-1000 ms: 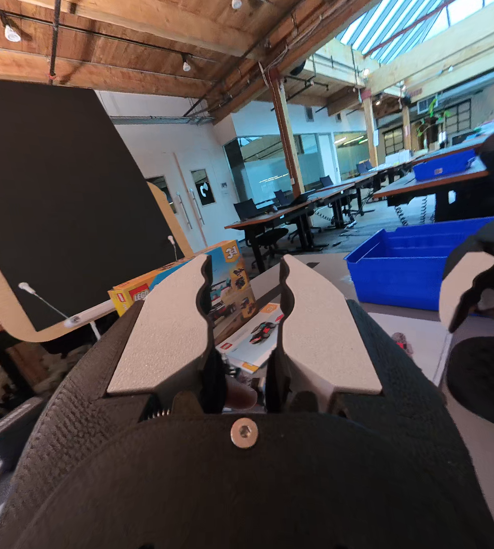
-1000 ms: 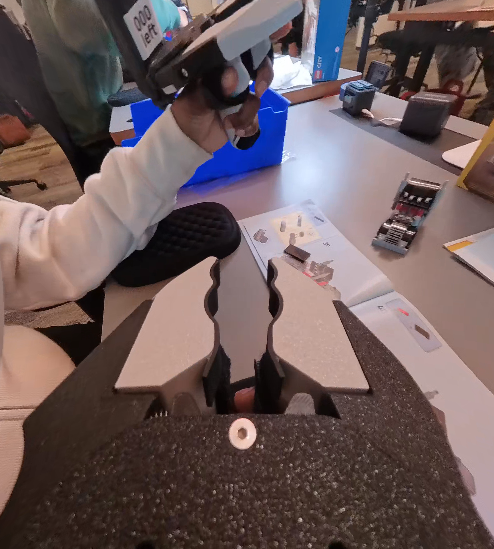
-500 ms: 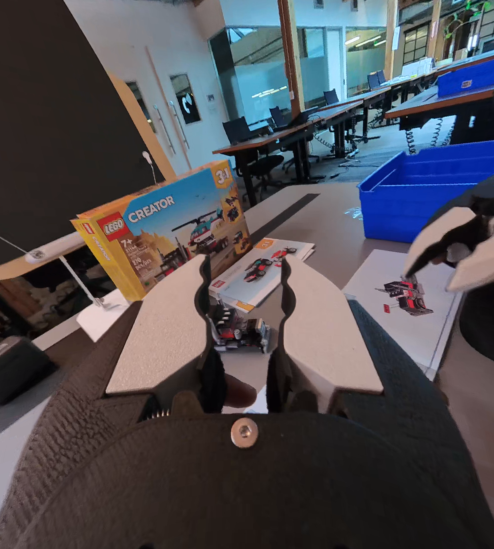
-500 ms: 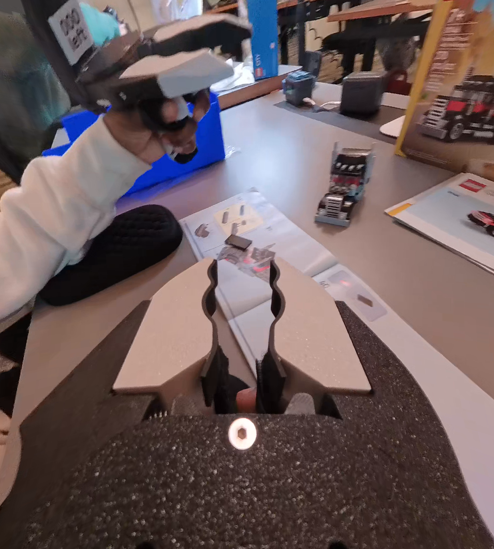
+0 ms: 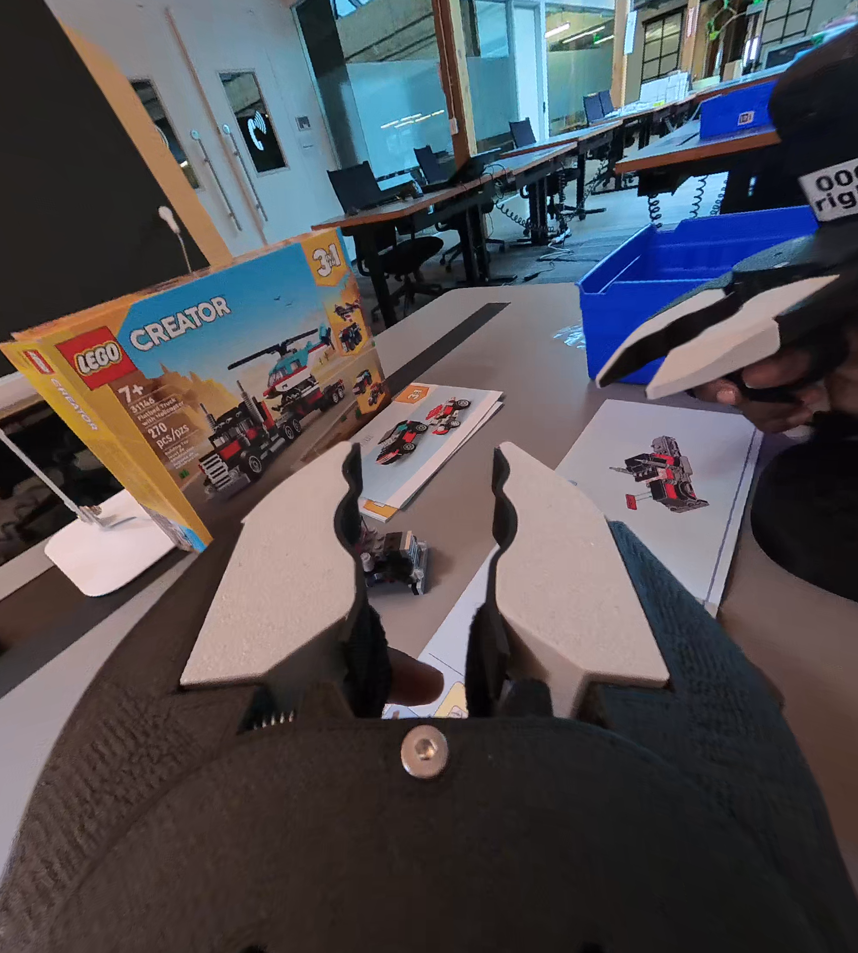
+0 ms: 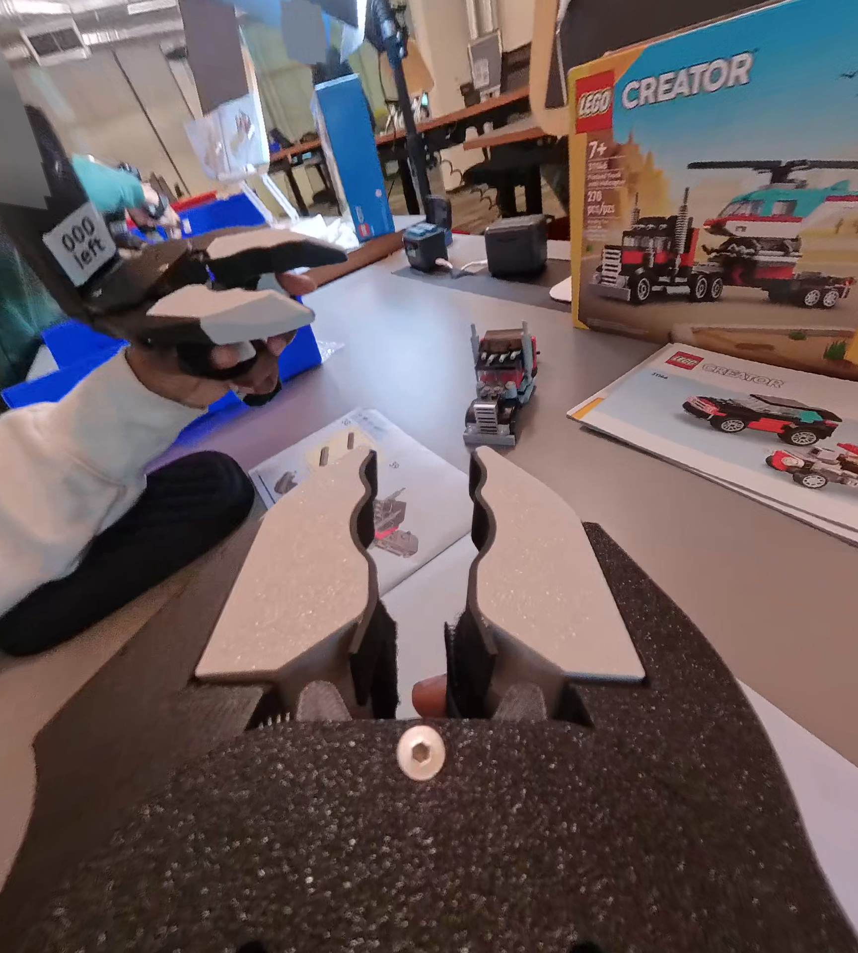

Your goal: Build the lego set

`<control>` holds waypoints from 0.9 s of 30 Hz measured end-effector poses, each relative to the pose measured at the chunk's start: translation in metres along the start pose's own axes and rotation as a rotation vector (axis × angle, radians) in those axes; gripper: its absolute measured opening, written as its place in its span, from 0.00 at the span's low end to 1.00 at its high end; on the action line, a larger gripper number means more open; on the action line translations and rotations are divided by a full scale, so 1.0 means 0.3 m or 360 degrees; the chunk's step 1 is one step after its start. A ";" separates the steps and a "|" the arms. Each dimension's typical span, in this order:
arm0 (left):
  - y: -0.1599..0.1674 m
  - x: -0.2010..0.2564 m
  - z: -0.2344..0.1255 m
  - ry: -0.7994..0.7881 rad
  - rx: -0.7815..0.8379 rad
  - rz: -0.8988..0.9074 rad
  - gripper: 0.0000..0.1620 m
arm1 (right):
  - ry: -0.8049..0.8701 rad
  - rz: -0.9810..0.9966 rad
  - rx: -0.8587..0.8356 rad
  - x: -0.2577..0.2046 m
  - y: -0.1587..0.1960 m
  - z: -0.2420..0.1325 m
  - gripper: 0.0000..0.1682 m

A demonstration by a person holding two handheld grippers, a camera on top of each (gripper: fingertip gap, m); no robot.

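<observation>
A small black, red and grey Lego truck cab (image 5: 396,562) stands on the grey table (image 5: 509,335), just past my left gripper (image 5: 424,454). The left gripper is open and empty, held above the table. My right gripper (image 6: 423,456) is open and empty over an open instruction booklet (image 6: 416,495), with the truck cab (image 6: 501,392) ahead of it, slightly right. Each gripper shows in the other's view: the right one (image 5: 625,387) at the upper right, the left one (image 6: 329,286) at the upper left, both held in hands.
The Lego box (image 5: 200,392) stands upright behind the cab. A closed booklet (image 5: 427,438) lies beside it. The open booklet (image 5: 664,490), a black pad (image 5: 829,526) and a blue bin (image 5: 674,278) are at the right. Two small dark devices (image 6: 517,247) sit farther back.
The left gripper has tipped down from the ceiling towards the table, bringing the truck cab between its fingers in view. The right gripper has swung towards the box and cab. Both stayed open.
</observation>
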State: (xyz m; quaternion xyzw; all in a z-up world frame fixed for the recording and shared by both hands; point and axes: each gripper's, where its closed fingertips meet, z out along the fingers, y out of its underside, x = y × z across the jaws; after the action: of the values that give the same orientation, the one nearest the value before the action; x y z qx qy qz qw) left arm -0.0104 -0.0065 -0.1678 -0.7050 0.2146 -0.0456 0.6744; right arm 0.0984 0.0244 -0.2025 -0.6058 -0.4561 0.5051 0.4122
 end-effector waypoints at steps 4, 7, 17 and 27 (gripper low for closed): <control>0.030 -0.012 0.011 -0.0006 -0.0051 -0.0044 0.30 | 0.0092 -0.0180 -0.0180 0.007 0.034 0.013 0.20; 0.049 -0.024 0.011 -0.0047 -0.0086 -0.0086 0.30 | 0.0226 -0.0390 -0.0422 0.047 0.084 0.027 0.21; 0.135 -0.083 0.010 -0.0166 -0.0288 -0.0407 0.32 | 0.0402 -0.0525 -0.0810 0.167 0.258 0.065 0.27; 0.165 -0.106 0.015 -0.0191 -0.0258 -0.0610 0.32 | 0.0311 -0.0382 -0.0840 0.178 0.299 0.076 0.26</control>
State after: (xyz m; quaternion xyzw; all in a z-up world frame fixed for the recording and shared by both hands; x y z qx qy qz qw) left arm -0.0496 0.0094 -0.2090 -0.7864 0.0391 -0.1136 0.6060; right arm 0.0919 0.0552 -0.3047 -0.6795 -0.5979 0.2562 0.3393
